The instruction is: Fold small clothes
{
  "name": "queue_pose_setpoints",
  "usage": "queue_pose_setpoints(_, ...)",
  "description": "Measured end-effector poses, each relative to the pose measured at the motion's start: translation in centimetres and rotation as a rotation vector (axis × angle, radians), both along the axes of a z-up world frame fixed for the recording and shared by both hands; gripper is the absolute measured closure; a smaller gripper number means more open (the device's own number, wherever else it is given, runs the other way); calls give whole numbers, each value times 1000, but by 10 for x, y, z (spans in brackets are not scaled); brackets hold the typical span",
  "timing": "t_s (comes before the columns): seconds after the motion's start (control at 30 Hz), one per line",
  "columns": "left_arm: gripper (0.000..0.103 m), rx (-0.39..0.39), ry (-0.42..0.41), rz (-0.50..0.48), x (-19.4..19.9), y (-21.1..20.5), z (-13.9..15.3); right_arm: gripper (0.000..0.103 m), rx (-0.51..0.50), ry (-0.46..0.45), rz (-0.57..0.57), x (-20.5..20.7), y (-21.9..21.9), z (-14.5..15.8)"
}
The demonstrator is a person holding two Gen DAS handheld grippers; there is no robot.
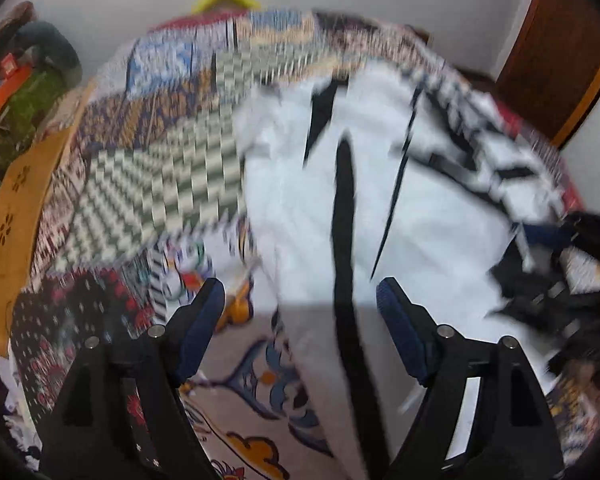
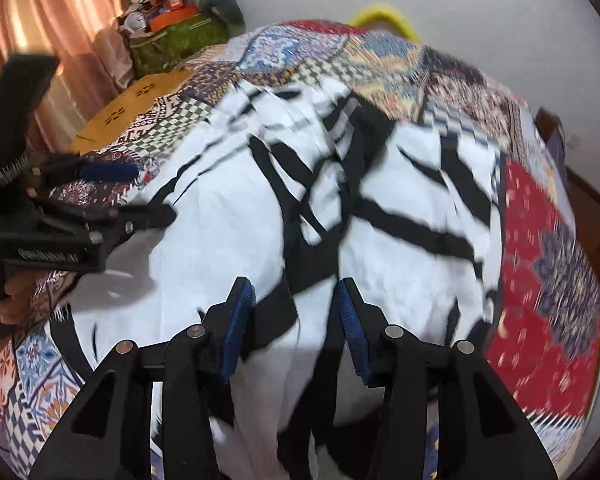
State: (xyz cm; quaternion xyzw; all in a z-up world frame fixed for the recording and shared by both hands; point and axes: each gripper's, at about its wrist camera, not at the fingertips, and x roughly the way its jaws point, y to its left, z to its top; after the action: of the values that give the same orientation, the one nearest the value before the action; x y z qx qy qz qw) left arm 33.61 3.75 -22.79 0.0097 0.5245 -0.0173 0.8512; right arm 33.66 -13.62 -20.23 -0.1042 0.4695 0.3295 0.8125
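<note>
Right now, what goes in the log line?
step: folding | garment: white black-striped cloth on patchwork bedspread | left gripper: open | right gripper: open, over cloth

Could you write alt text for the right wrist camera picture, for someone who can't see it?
A white garment with black stripes lies spread over a patchwork bedspread, blurred by motion. The right gripper hangs over it with jaws apart, cloth showing between them; the left gripper reaches in from the picture's left edge.
</note>
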Motion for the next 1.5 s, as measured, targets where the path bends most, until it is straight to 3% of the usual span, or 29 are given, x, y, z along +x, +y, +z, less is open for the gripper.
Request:
queue_pose_setpoints(0.13,16,24,-42,-15,-19,5,-6,61,16,17,-27,-7,-19,0)
queue_pose_setpoints(0.4,16,13,-44,-12,-42,22,5,59,54,10,-62,-23,-46,14)
queue_pose_setpoints(0.63,17,-76,-36,33,-32,39,22,43,140,-22,-174,-17,-78,30)
queue_pose_setpoints(0.87,17,-178,30,49,2,37,3,42,192,105,-265,20,-94,6)
queue_pose_setpoints(1.0,27,-264,90,50,21,34,-14,39,245,164,-264,32,-89,-7)
queue_pose_setpoints(1.07,27,-286,86,58,25,32,-16,39,278,166,-253,33,-88,-7)
queue_pose_setpoints(1.13,36,-301,82,35,29,27,-14,41,293,174,-240,35,-82,-9)
queue_pose_setpoints(1.17,47,-315,86,25,31,24,-13,42,294,172,-234,35,-78,-9)
queue_pose_setpoints(1.2,57,-336,93,16,32,21,-13,46,299,173,-219,35,-74,-9)
queue_pose_setpoints(1.27,64,-346,99,13,35,17,-12,57,298,183,-200,35,-65,-11)
queue_pose_setpoints(1.33,71,-338,97,17,37,14,-10,82,293,195,-189,36,-58,-13)
queue_pose_setpoints(1.37,76,-328,92,19,36,13,-8,88,297,208,-182,35,-54,-14)
queue_pose_setpoints(1.5,96,-265,45,0,29,10,8,95,316,177,-170,27,-48,-3)
